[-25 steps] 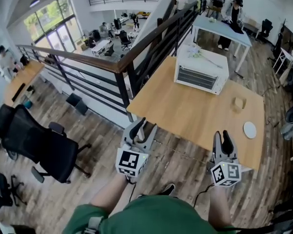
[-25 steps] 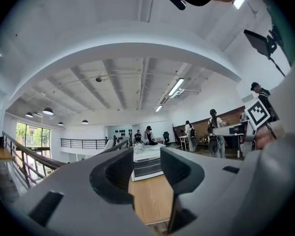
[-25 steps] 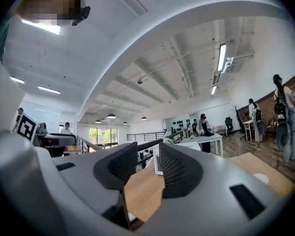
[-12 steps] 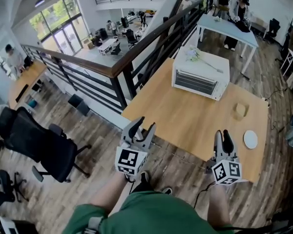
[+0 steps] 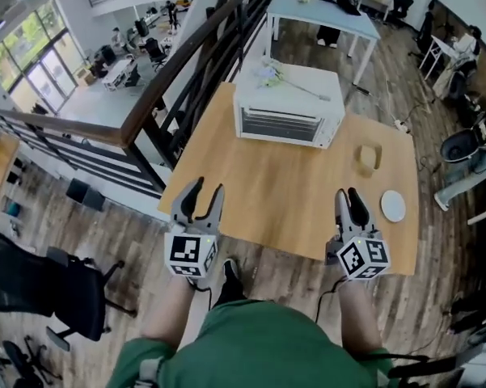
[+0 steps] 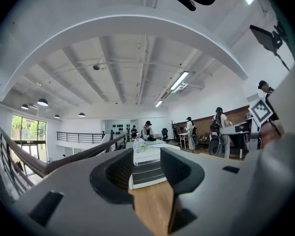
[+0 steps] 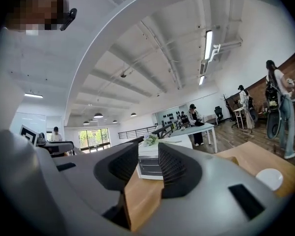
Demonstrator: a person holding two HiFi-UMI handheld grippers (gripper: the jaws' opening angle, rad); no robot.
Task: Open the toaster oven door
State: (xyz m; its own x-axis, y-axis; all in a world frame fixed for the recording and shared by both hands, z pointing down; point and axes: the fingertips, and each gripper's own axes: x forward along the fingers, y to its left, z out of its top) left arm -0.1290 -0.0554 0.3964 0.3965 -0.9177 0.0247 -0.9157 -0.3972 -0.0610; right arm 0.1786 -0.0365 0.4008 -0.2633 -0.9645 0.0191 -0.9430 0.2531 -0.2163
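Our left gripper (image 5: 207,186) hovers over the table's (image 5: 283,192) near left corner, jaws apart with nothing between them. Our right gripper (image 5: 347,192) hovers over the near edge, its jaws closing, nothing between them either. The toaster oven (image 5: 287,111) stands at the far edge, well apart from both, its door (image 5: 280,125) shut and facing us, flowers (image 5: 271,75) lying on top.

White boxy toaster oven (image 5: 287,95), upright at the far end of the wooden surface (image 5: 283,188), toward its left side. Door (image 5: 276,125) shut, flush with the front, striped face turned toward the near edge.
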